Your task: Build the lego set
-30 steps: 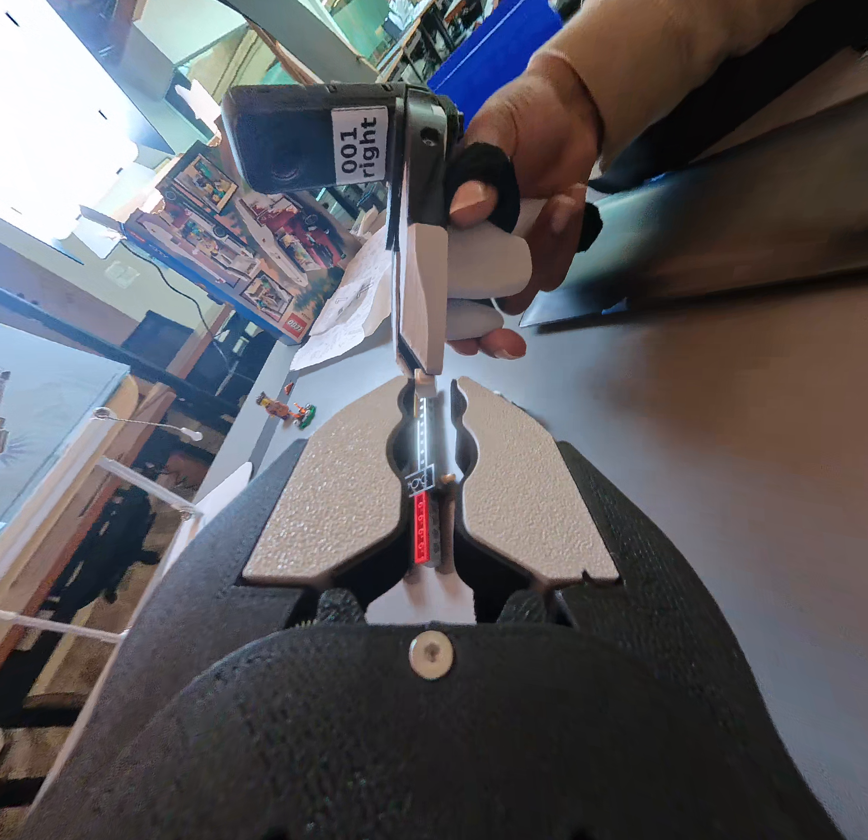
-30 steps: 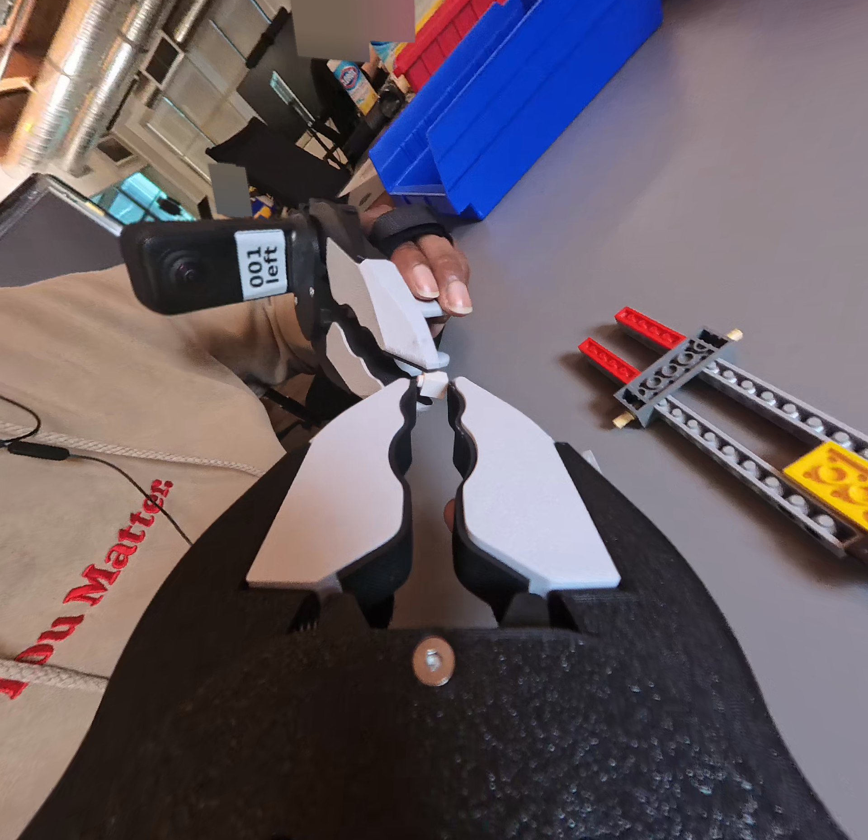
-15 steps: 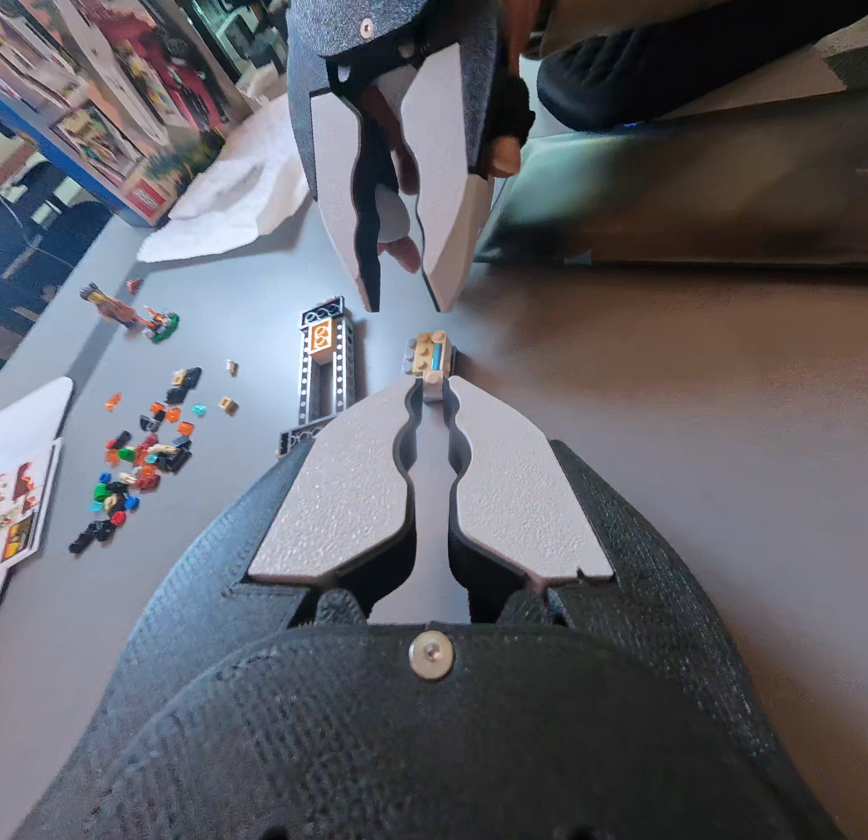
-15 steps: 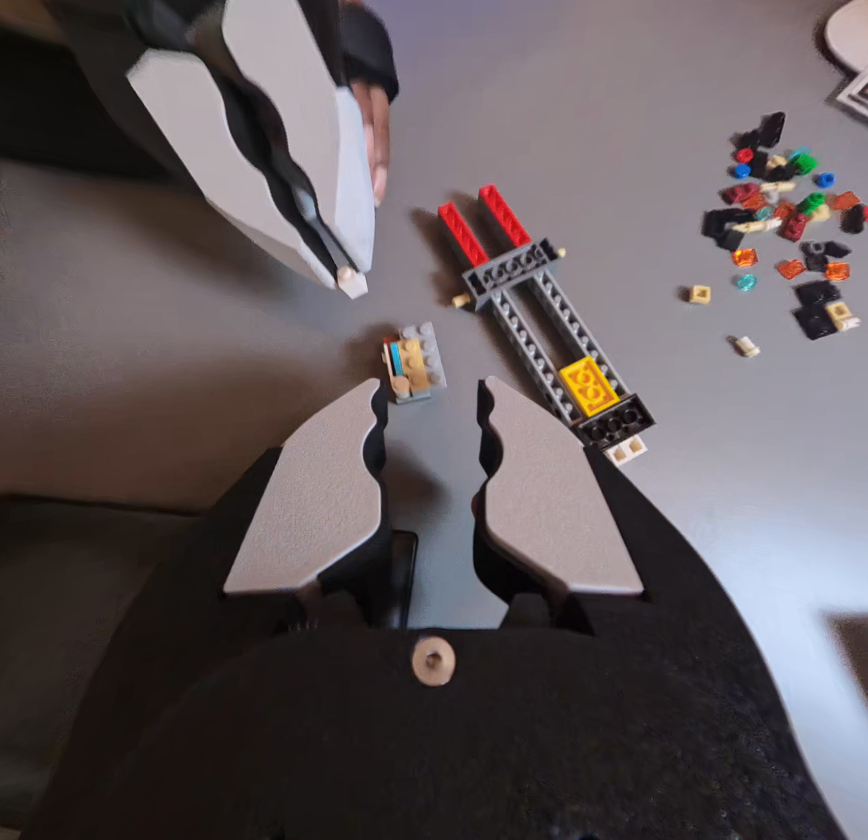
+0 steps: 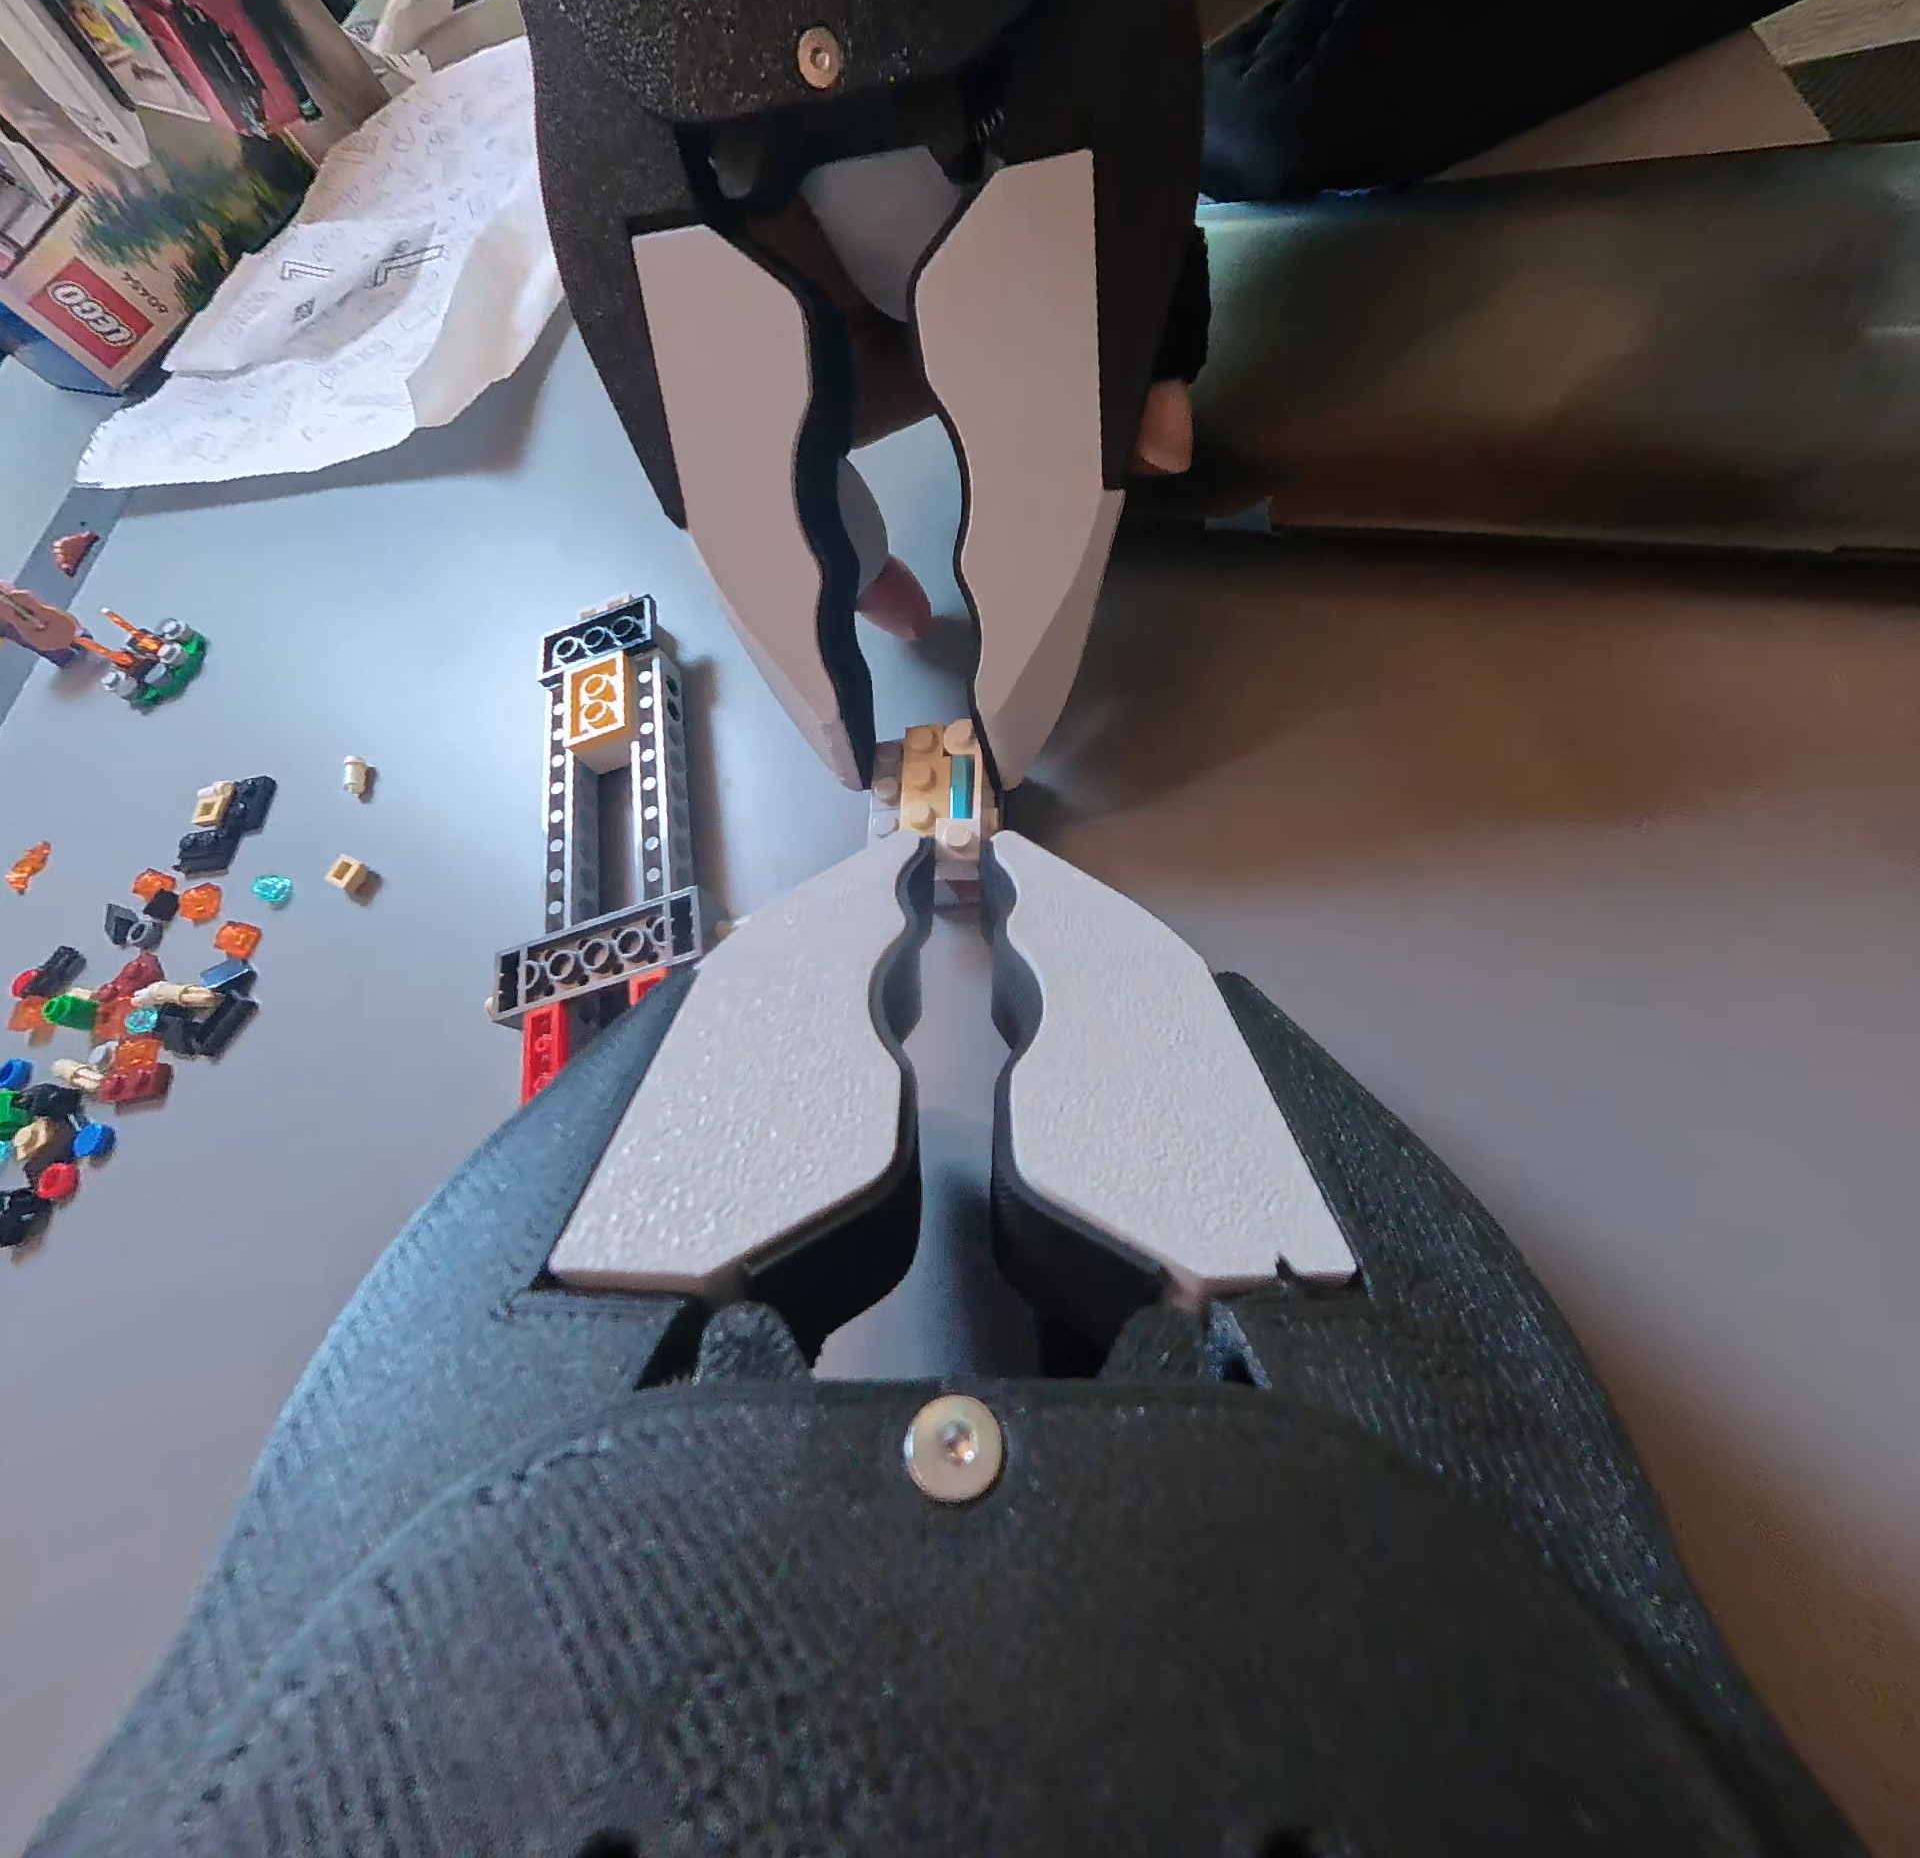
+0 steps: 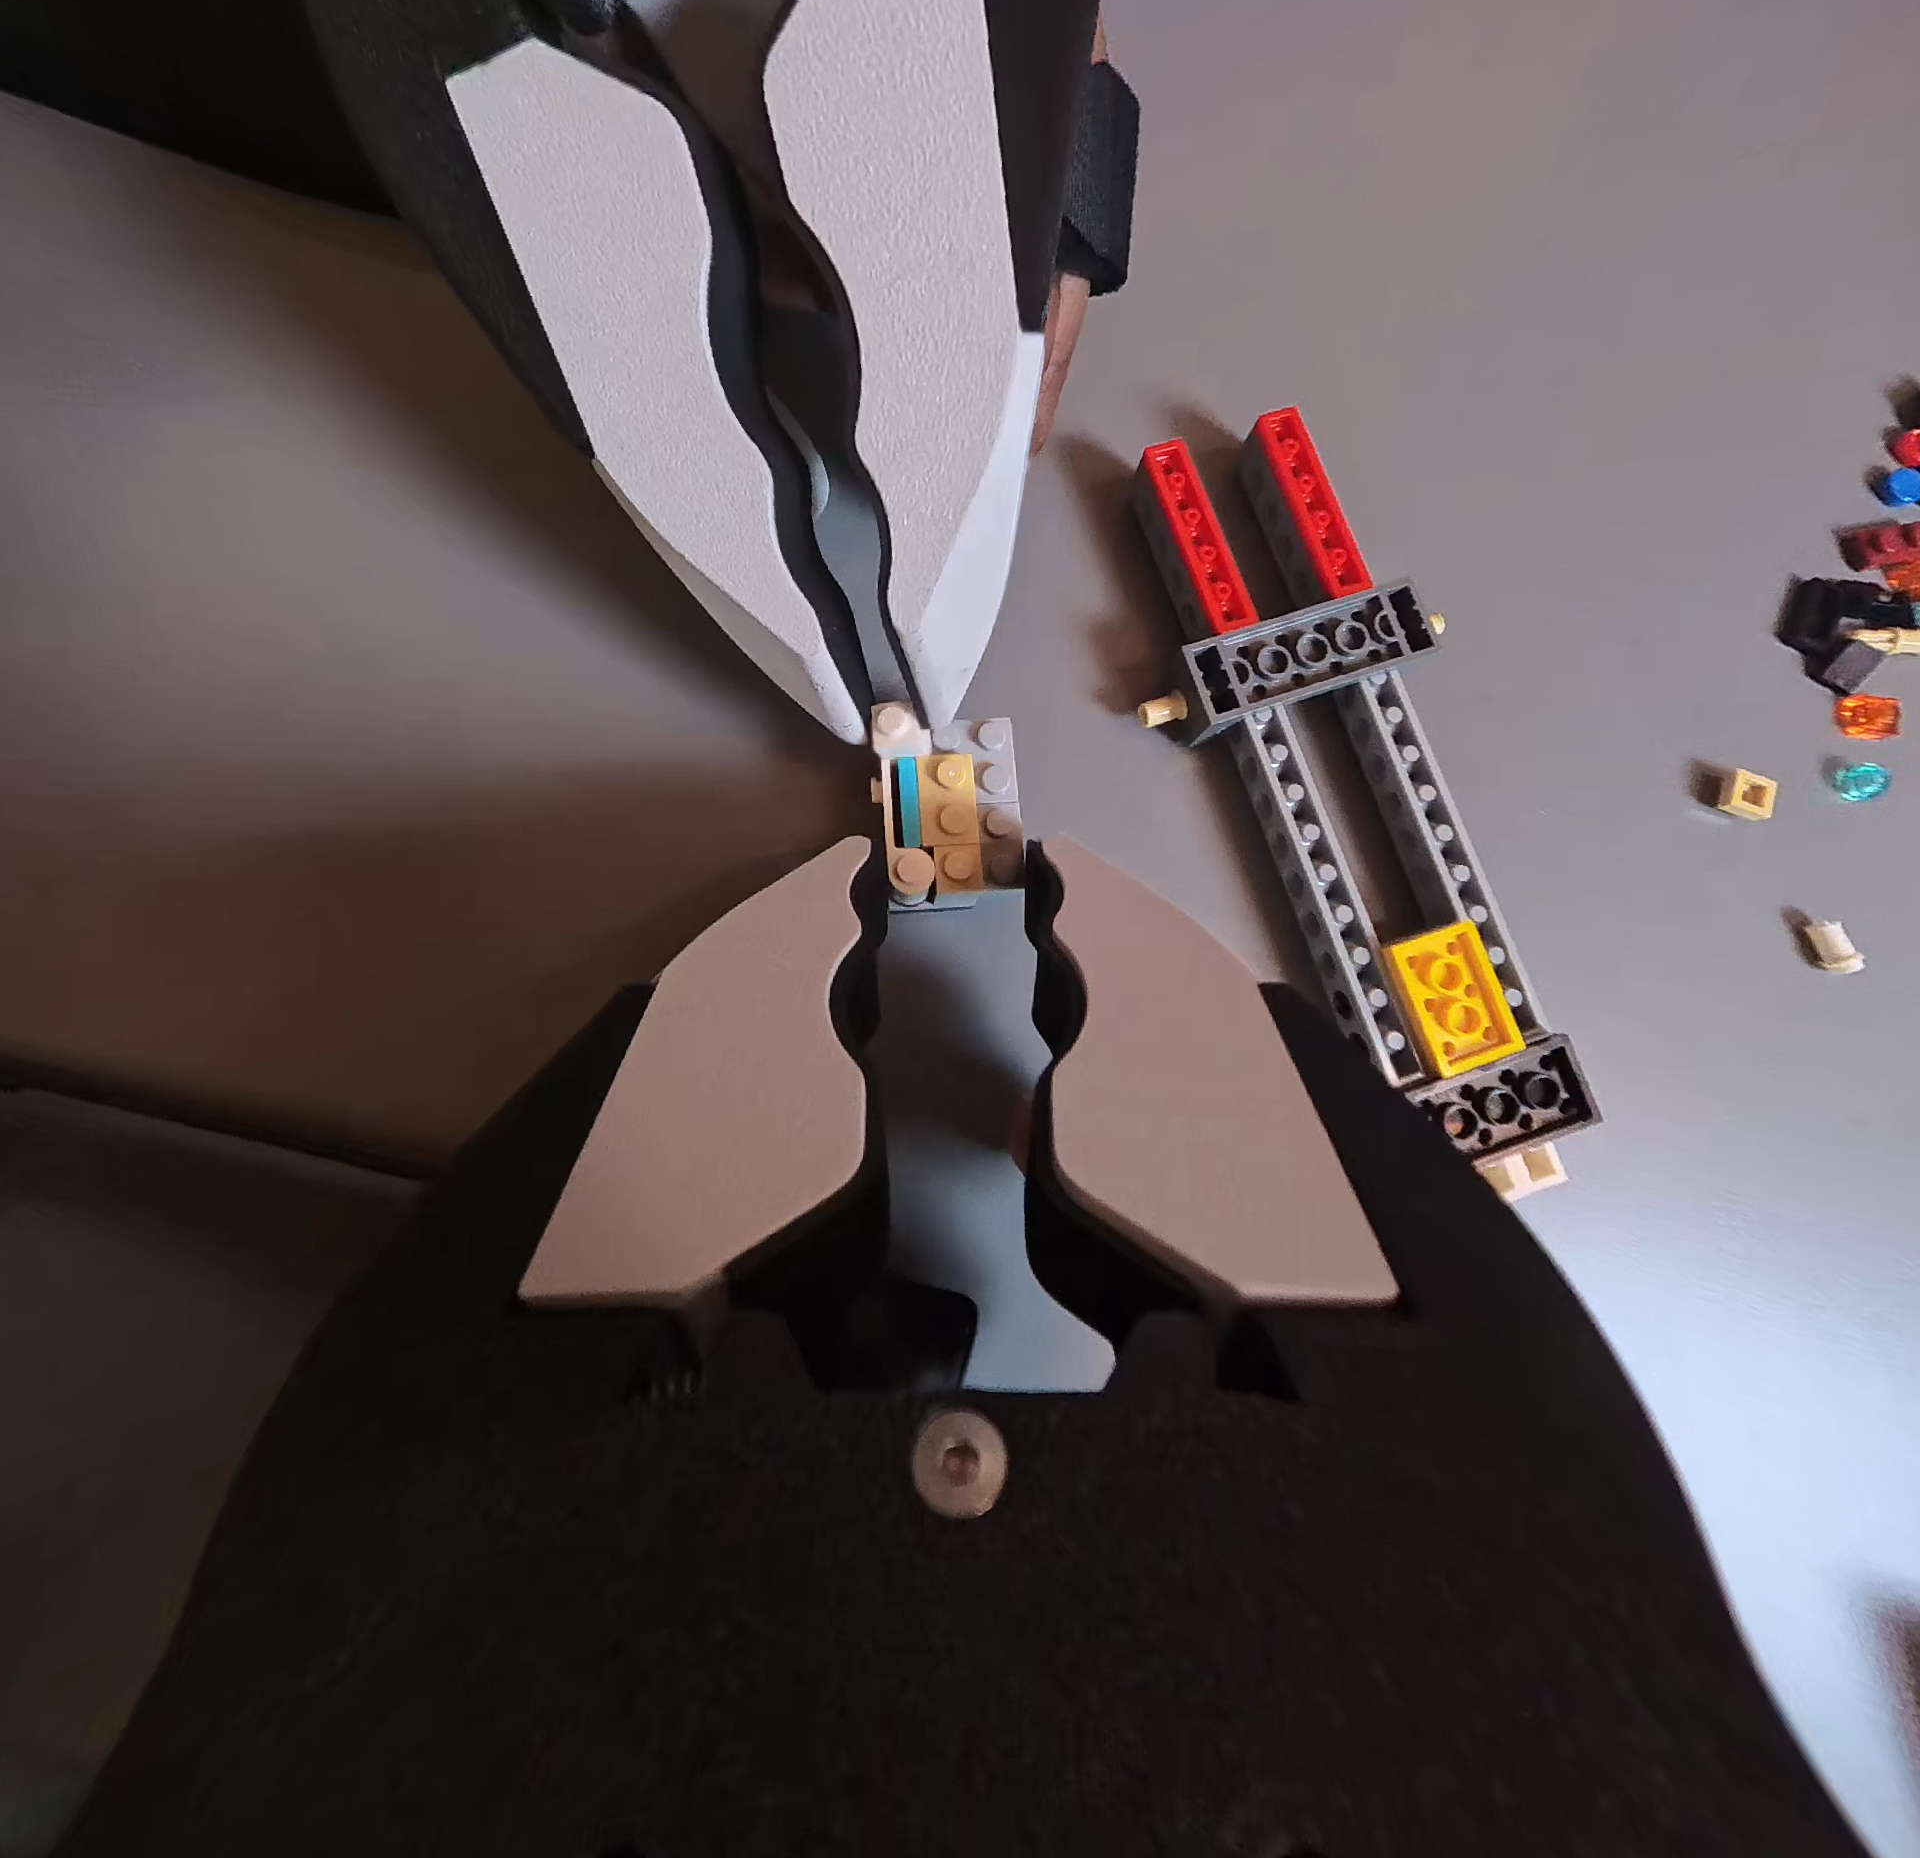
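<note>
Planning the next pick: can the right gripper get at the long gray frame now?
Probably yes. The right gripper is open, straddling the small tan block; the long gray frame lies uncovered beside it on the table.

The left tongs [image 5: 956,847] point forward and down toward the counter [image 5: 1455,977], fingers nearly closed, pinching a small white piece [image 6: 899,728] at their tips. The right tongs [image 6: 948,852] face them tip to tip, fingers parted and holding nothing. A hand [image 5: 1169,426] grips the right tongs from behind.
</note>
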A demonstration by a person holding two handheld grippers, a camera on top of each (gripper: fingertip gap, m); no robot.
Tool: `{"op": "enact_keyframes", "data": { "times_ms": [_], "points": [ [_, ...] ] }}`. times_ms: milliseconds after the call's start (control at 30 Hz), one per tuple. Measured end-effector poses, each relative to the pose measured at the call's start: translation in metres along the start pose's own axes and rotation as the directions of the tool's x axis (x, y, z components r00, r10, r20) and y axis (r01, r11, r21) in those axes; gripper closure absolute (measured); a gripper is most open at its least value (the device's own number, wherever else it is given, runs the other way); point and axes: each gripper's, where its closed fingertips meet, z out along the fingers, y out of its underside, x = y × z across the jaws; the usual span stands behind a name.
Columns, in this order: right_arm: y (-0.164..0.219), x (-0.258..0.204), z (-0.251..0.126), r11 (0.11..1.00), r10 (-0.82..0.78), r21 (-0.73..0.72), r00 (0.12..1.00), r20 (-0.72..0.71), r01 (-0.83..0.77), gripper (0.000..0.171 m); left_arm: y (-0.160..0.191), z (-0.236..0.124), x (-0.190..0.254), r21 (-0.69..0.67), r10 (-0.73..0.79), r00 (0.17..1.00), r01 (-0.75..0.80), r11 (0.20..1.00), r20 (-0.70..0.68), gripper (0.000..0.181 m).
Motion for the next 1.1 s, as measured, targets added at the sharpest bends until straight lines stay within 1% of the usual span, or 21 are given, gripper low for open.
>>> {"op": "enact_keyframes", "data": {
  "times_ms": [300, 633, 800, 967, 1100],
  "points": [
    [0.000, -0.003, 0.000, 1.000, 0.015, 0.000, 1.000, 0.017, -0.015, 0.146, 0.001, -0.001, 0.004, -0.006, -0.010, 1.000, 0.010, 1.000, -0.023, 0.173],
    [0.000, -0.003, 0.000, 0.999, 0.033, -0.001, 0.999, 0.016, -0.033, 0.146, 0.003, 0.000, 0.004, -0.020, -0.008, 1.000, 0.008, 1.000, -0.018, 0.173],
    [0.000, -0.004, 0.000, 0.998, 0.061, 0.002, 0.998, 0.035, -0.061, 0.146, 0.006, 0.002, 0.002, -0.035, 0.013, 1.000, -0.012, 0.999, 0.005, 0.162],
    [0.000, -0.004, 0.000, 0.998, 0.066, 0.007, 0.997, 0.036, -0.066, 0.146, 0.006, 0.002, 0.001, -0.042, 0.032, 0.999, -0.031, 0.999, 0.020, 0.162],
    [0.000, -0.004, 0.000, 0.998, 0.063, 0.007, 0.998, 0.029, -0.063, 0.146, 0.008, -0.010, -0.002, -0.066, 0.050, 0.998, -0.049, 0.997, 0.022, 0.152]
  ]
}}
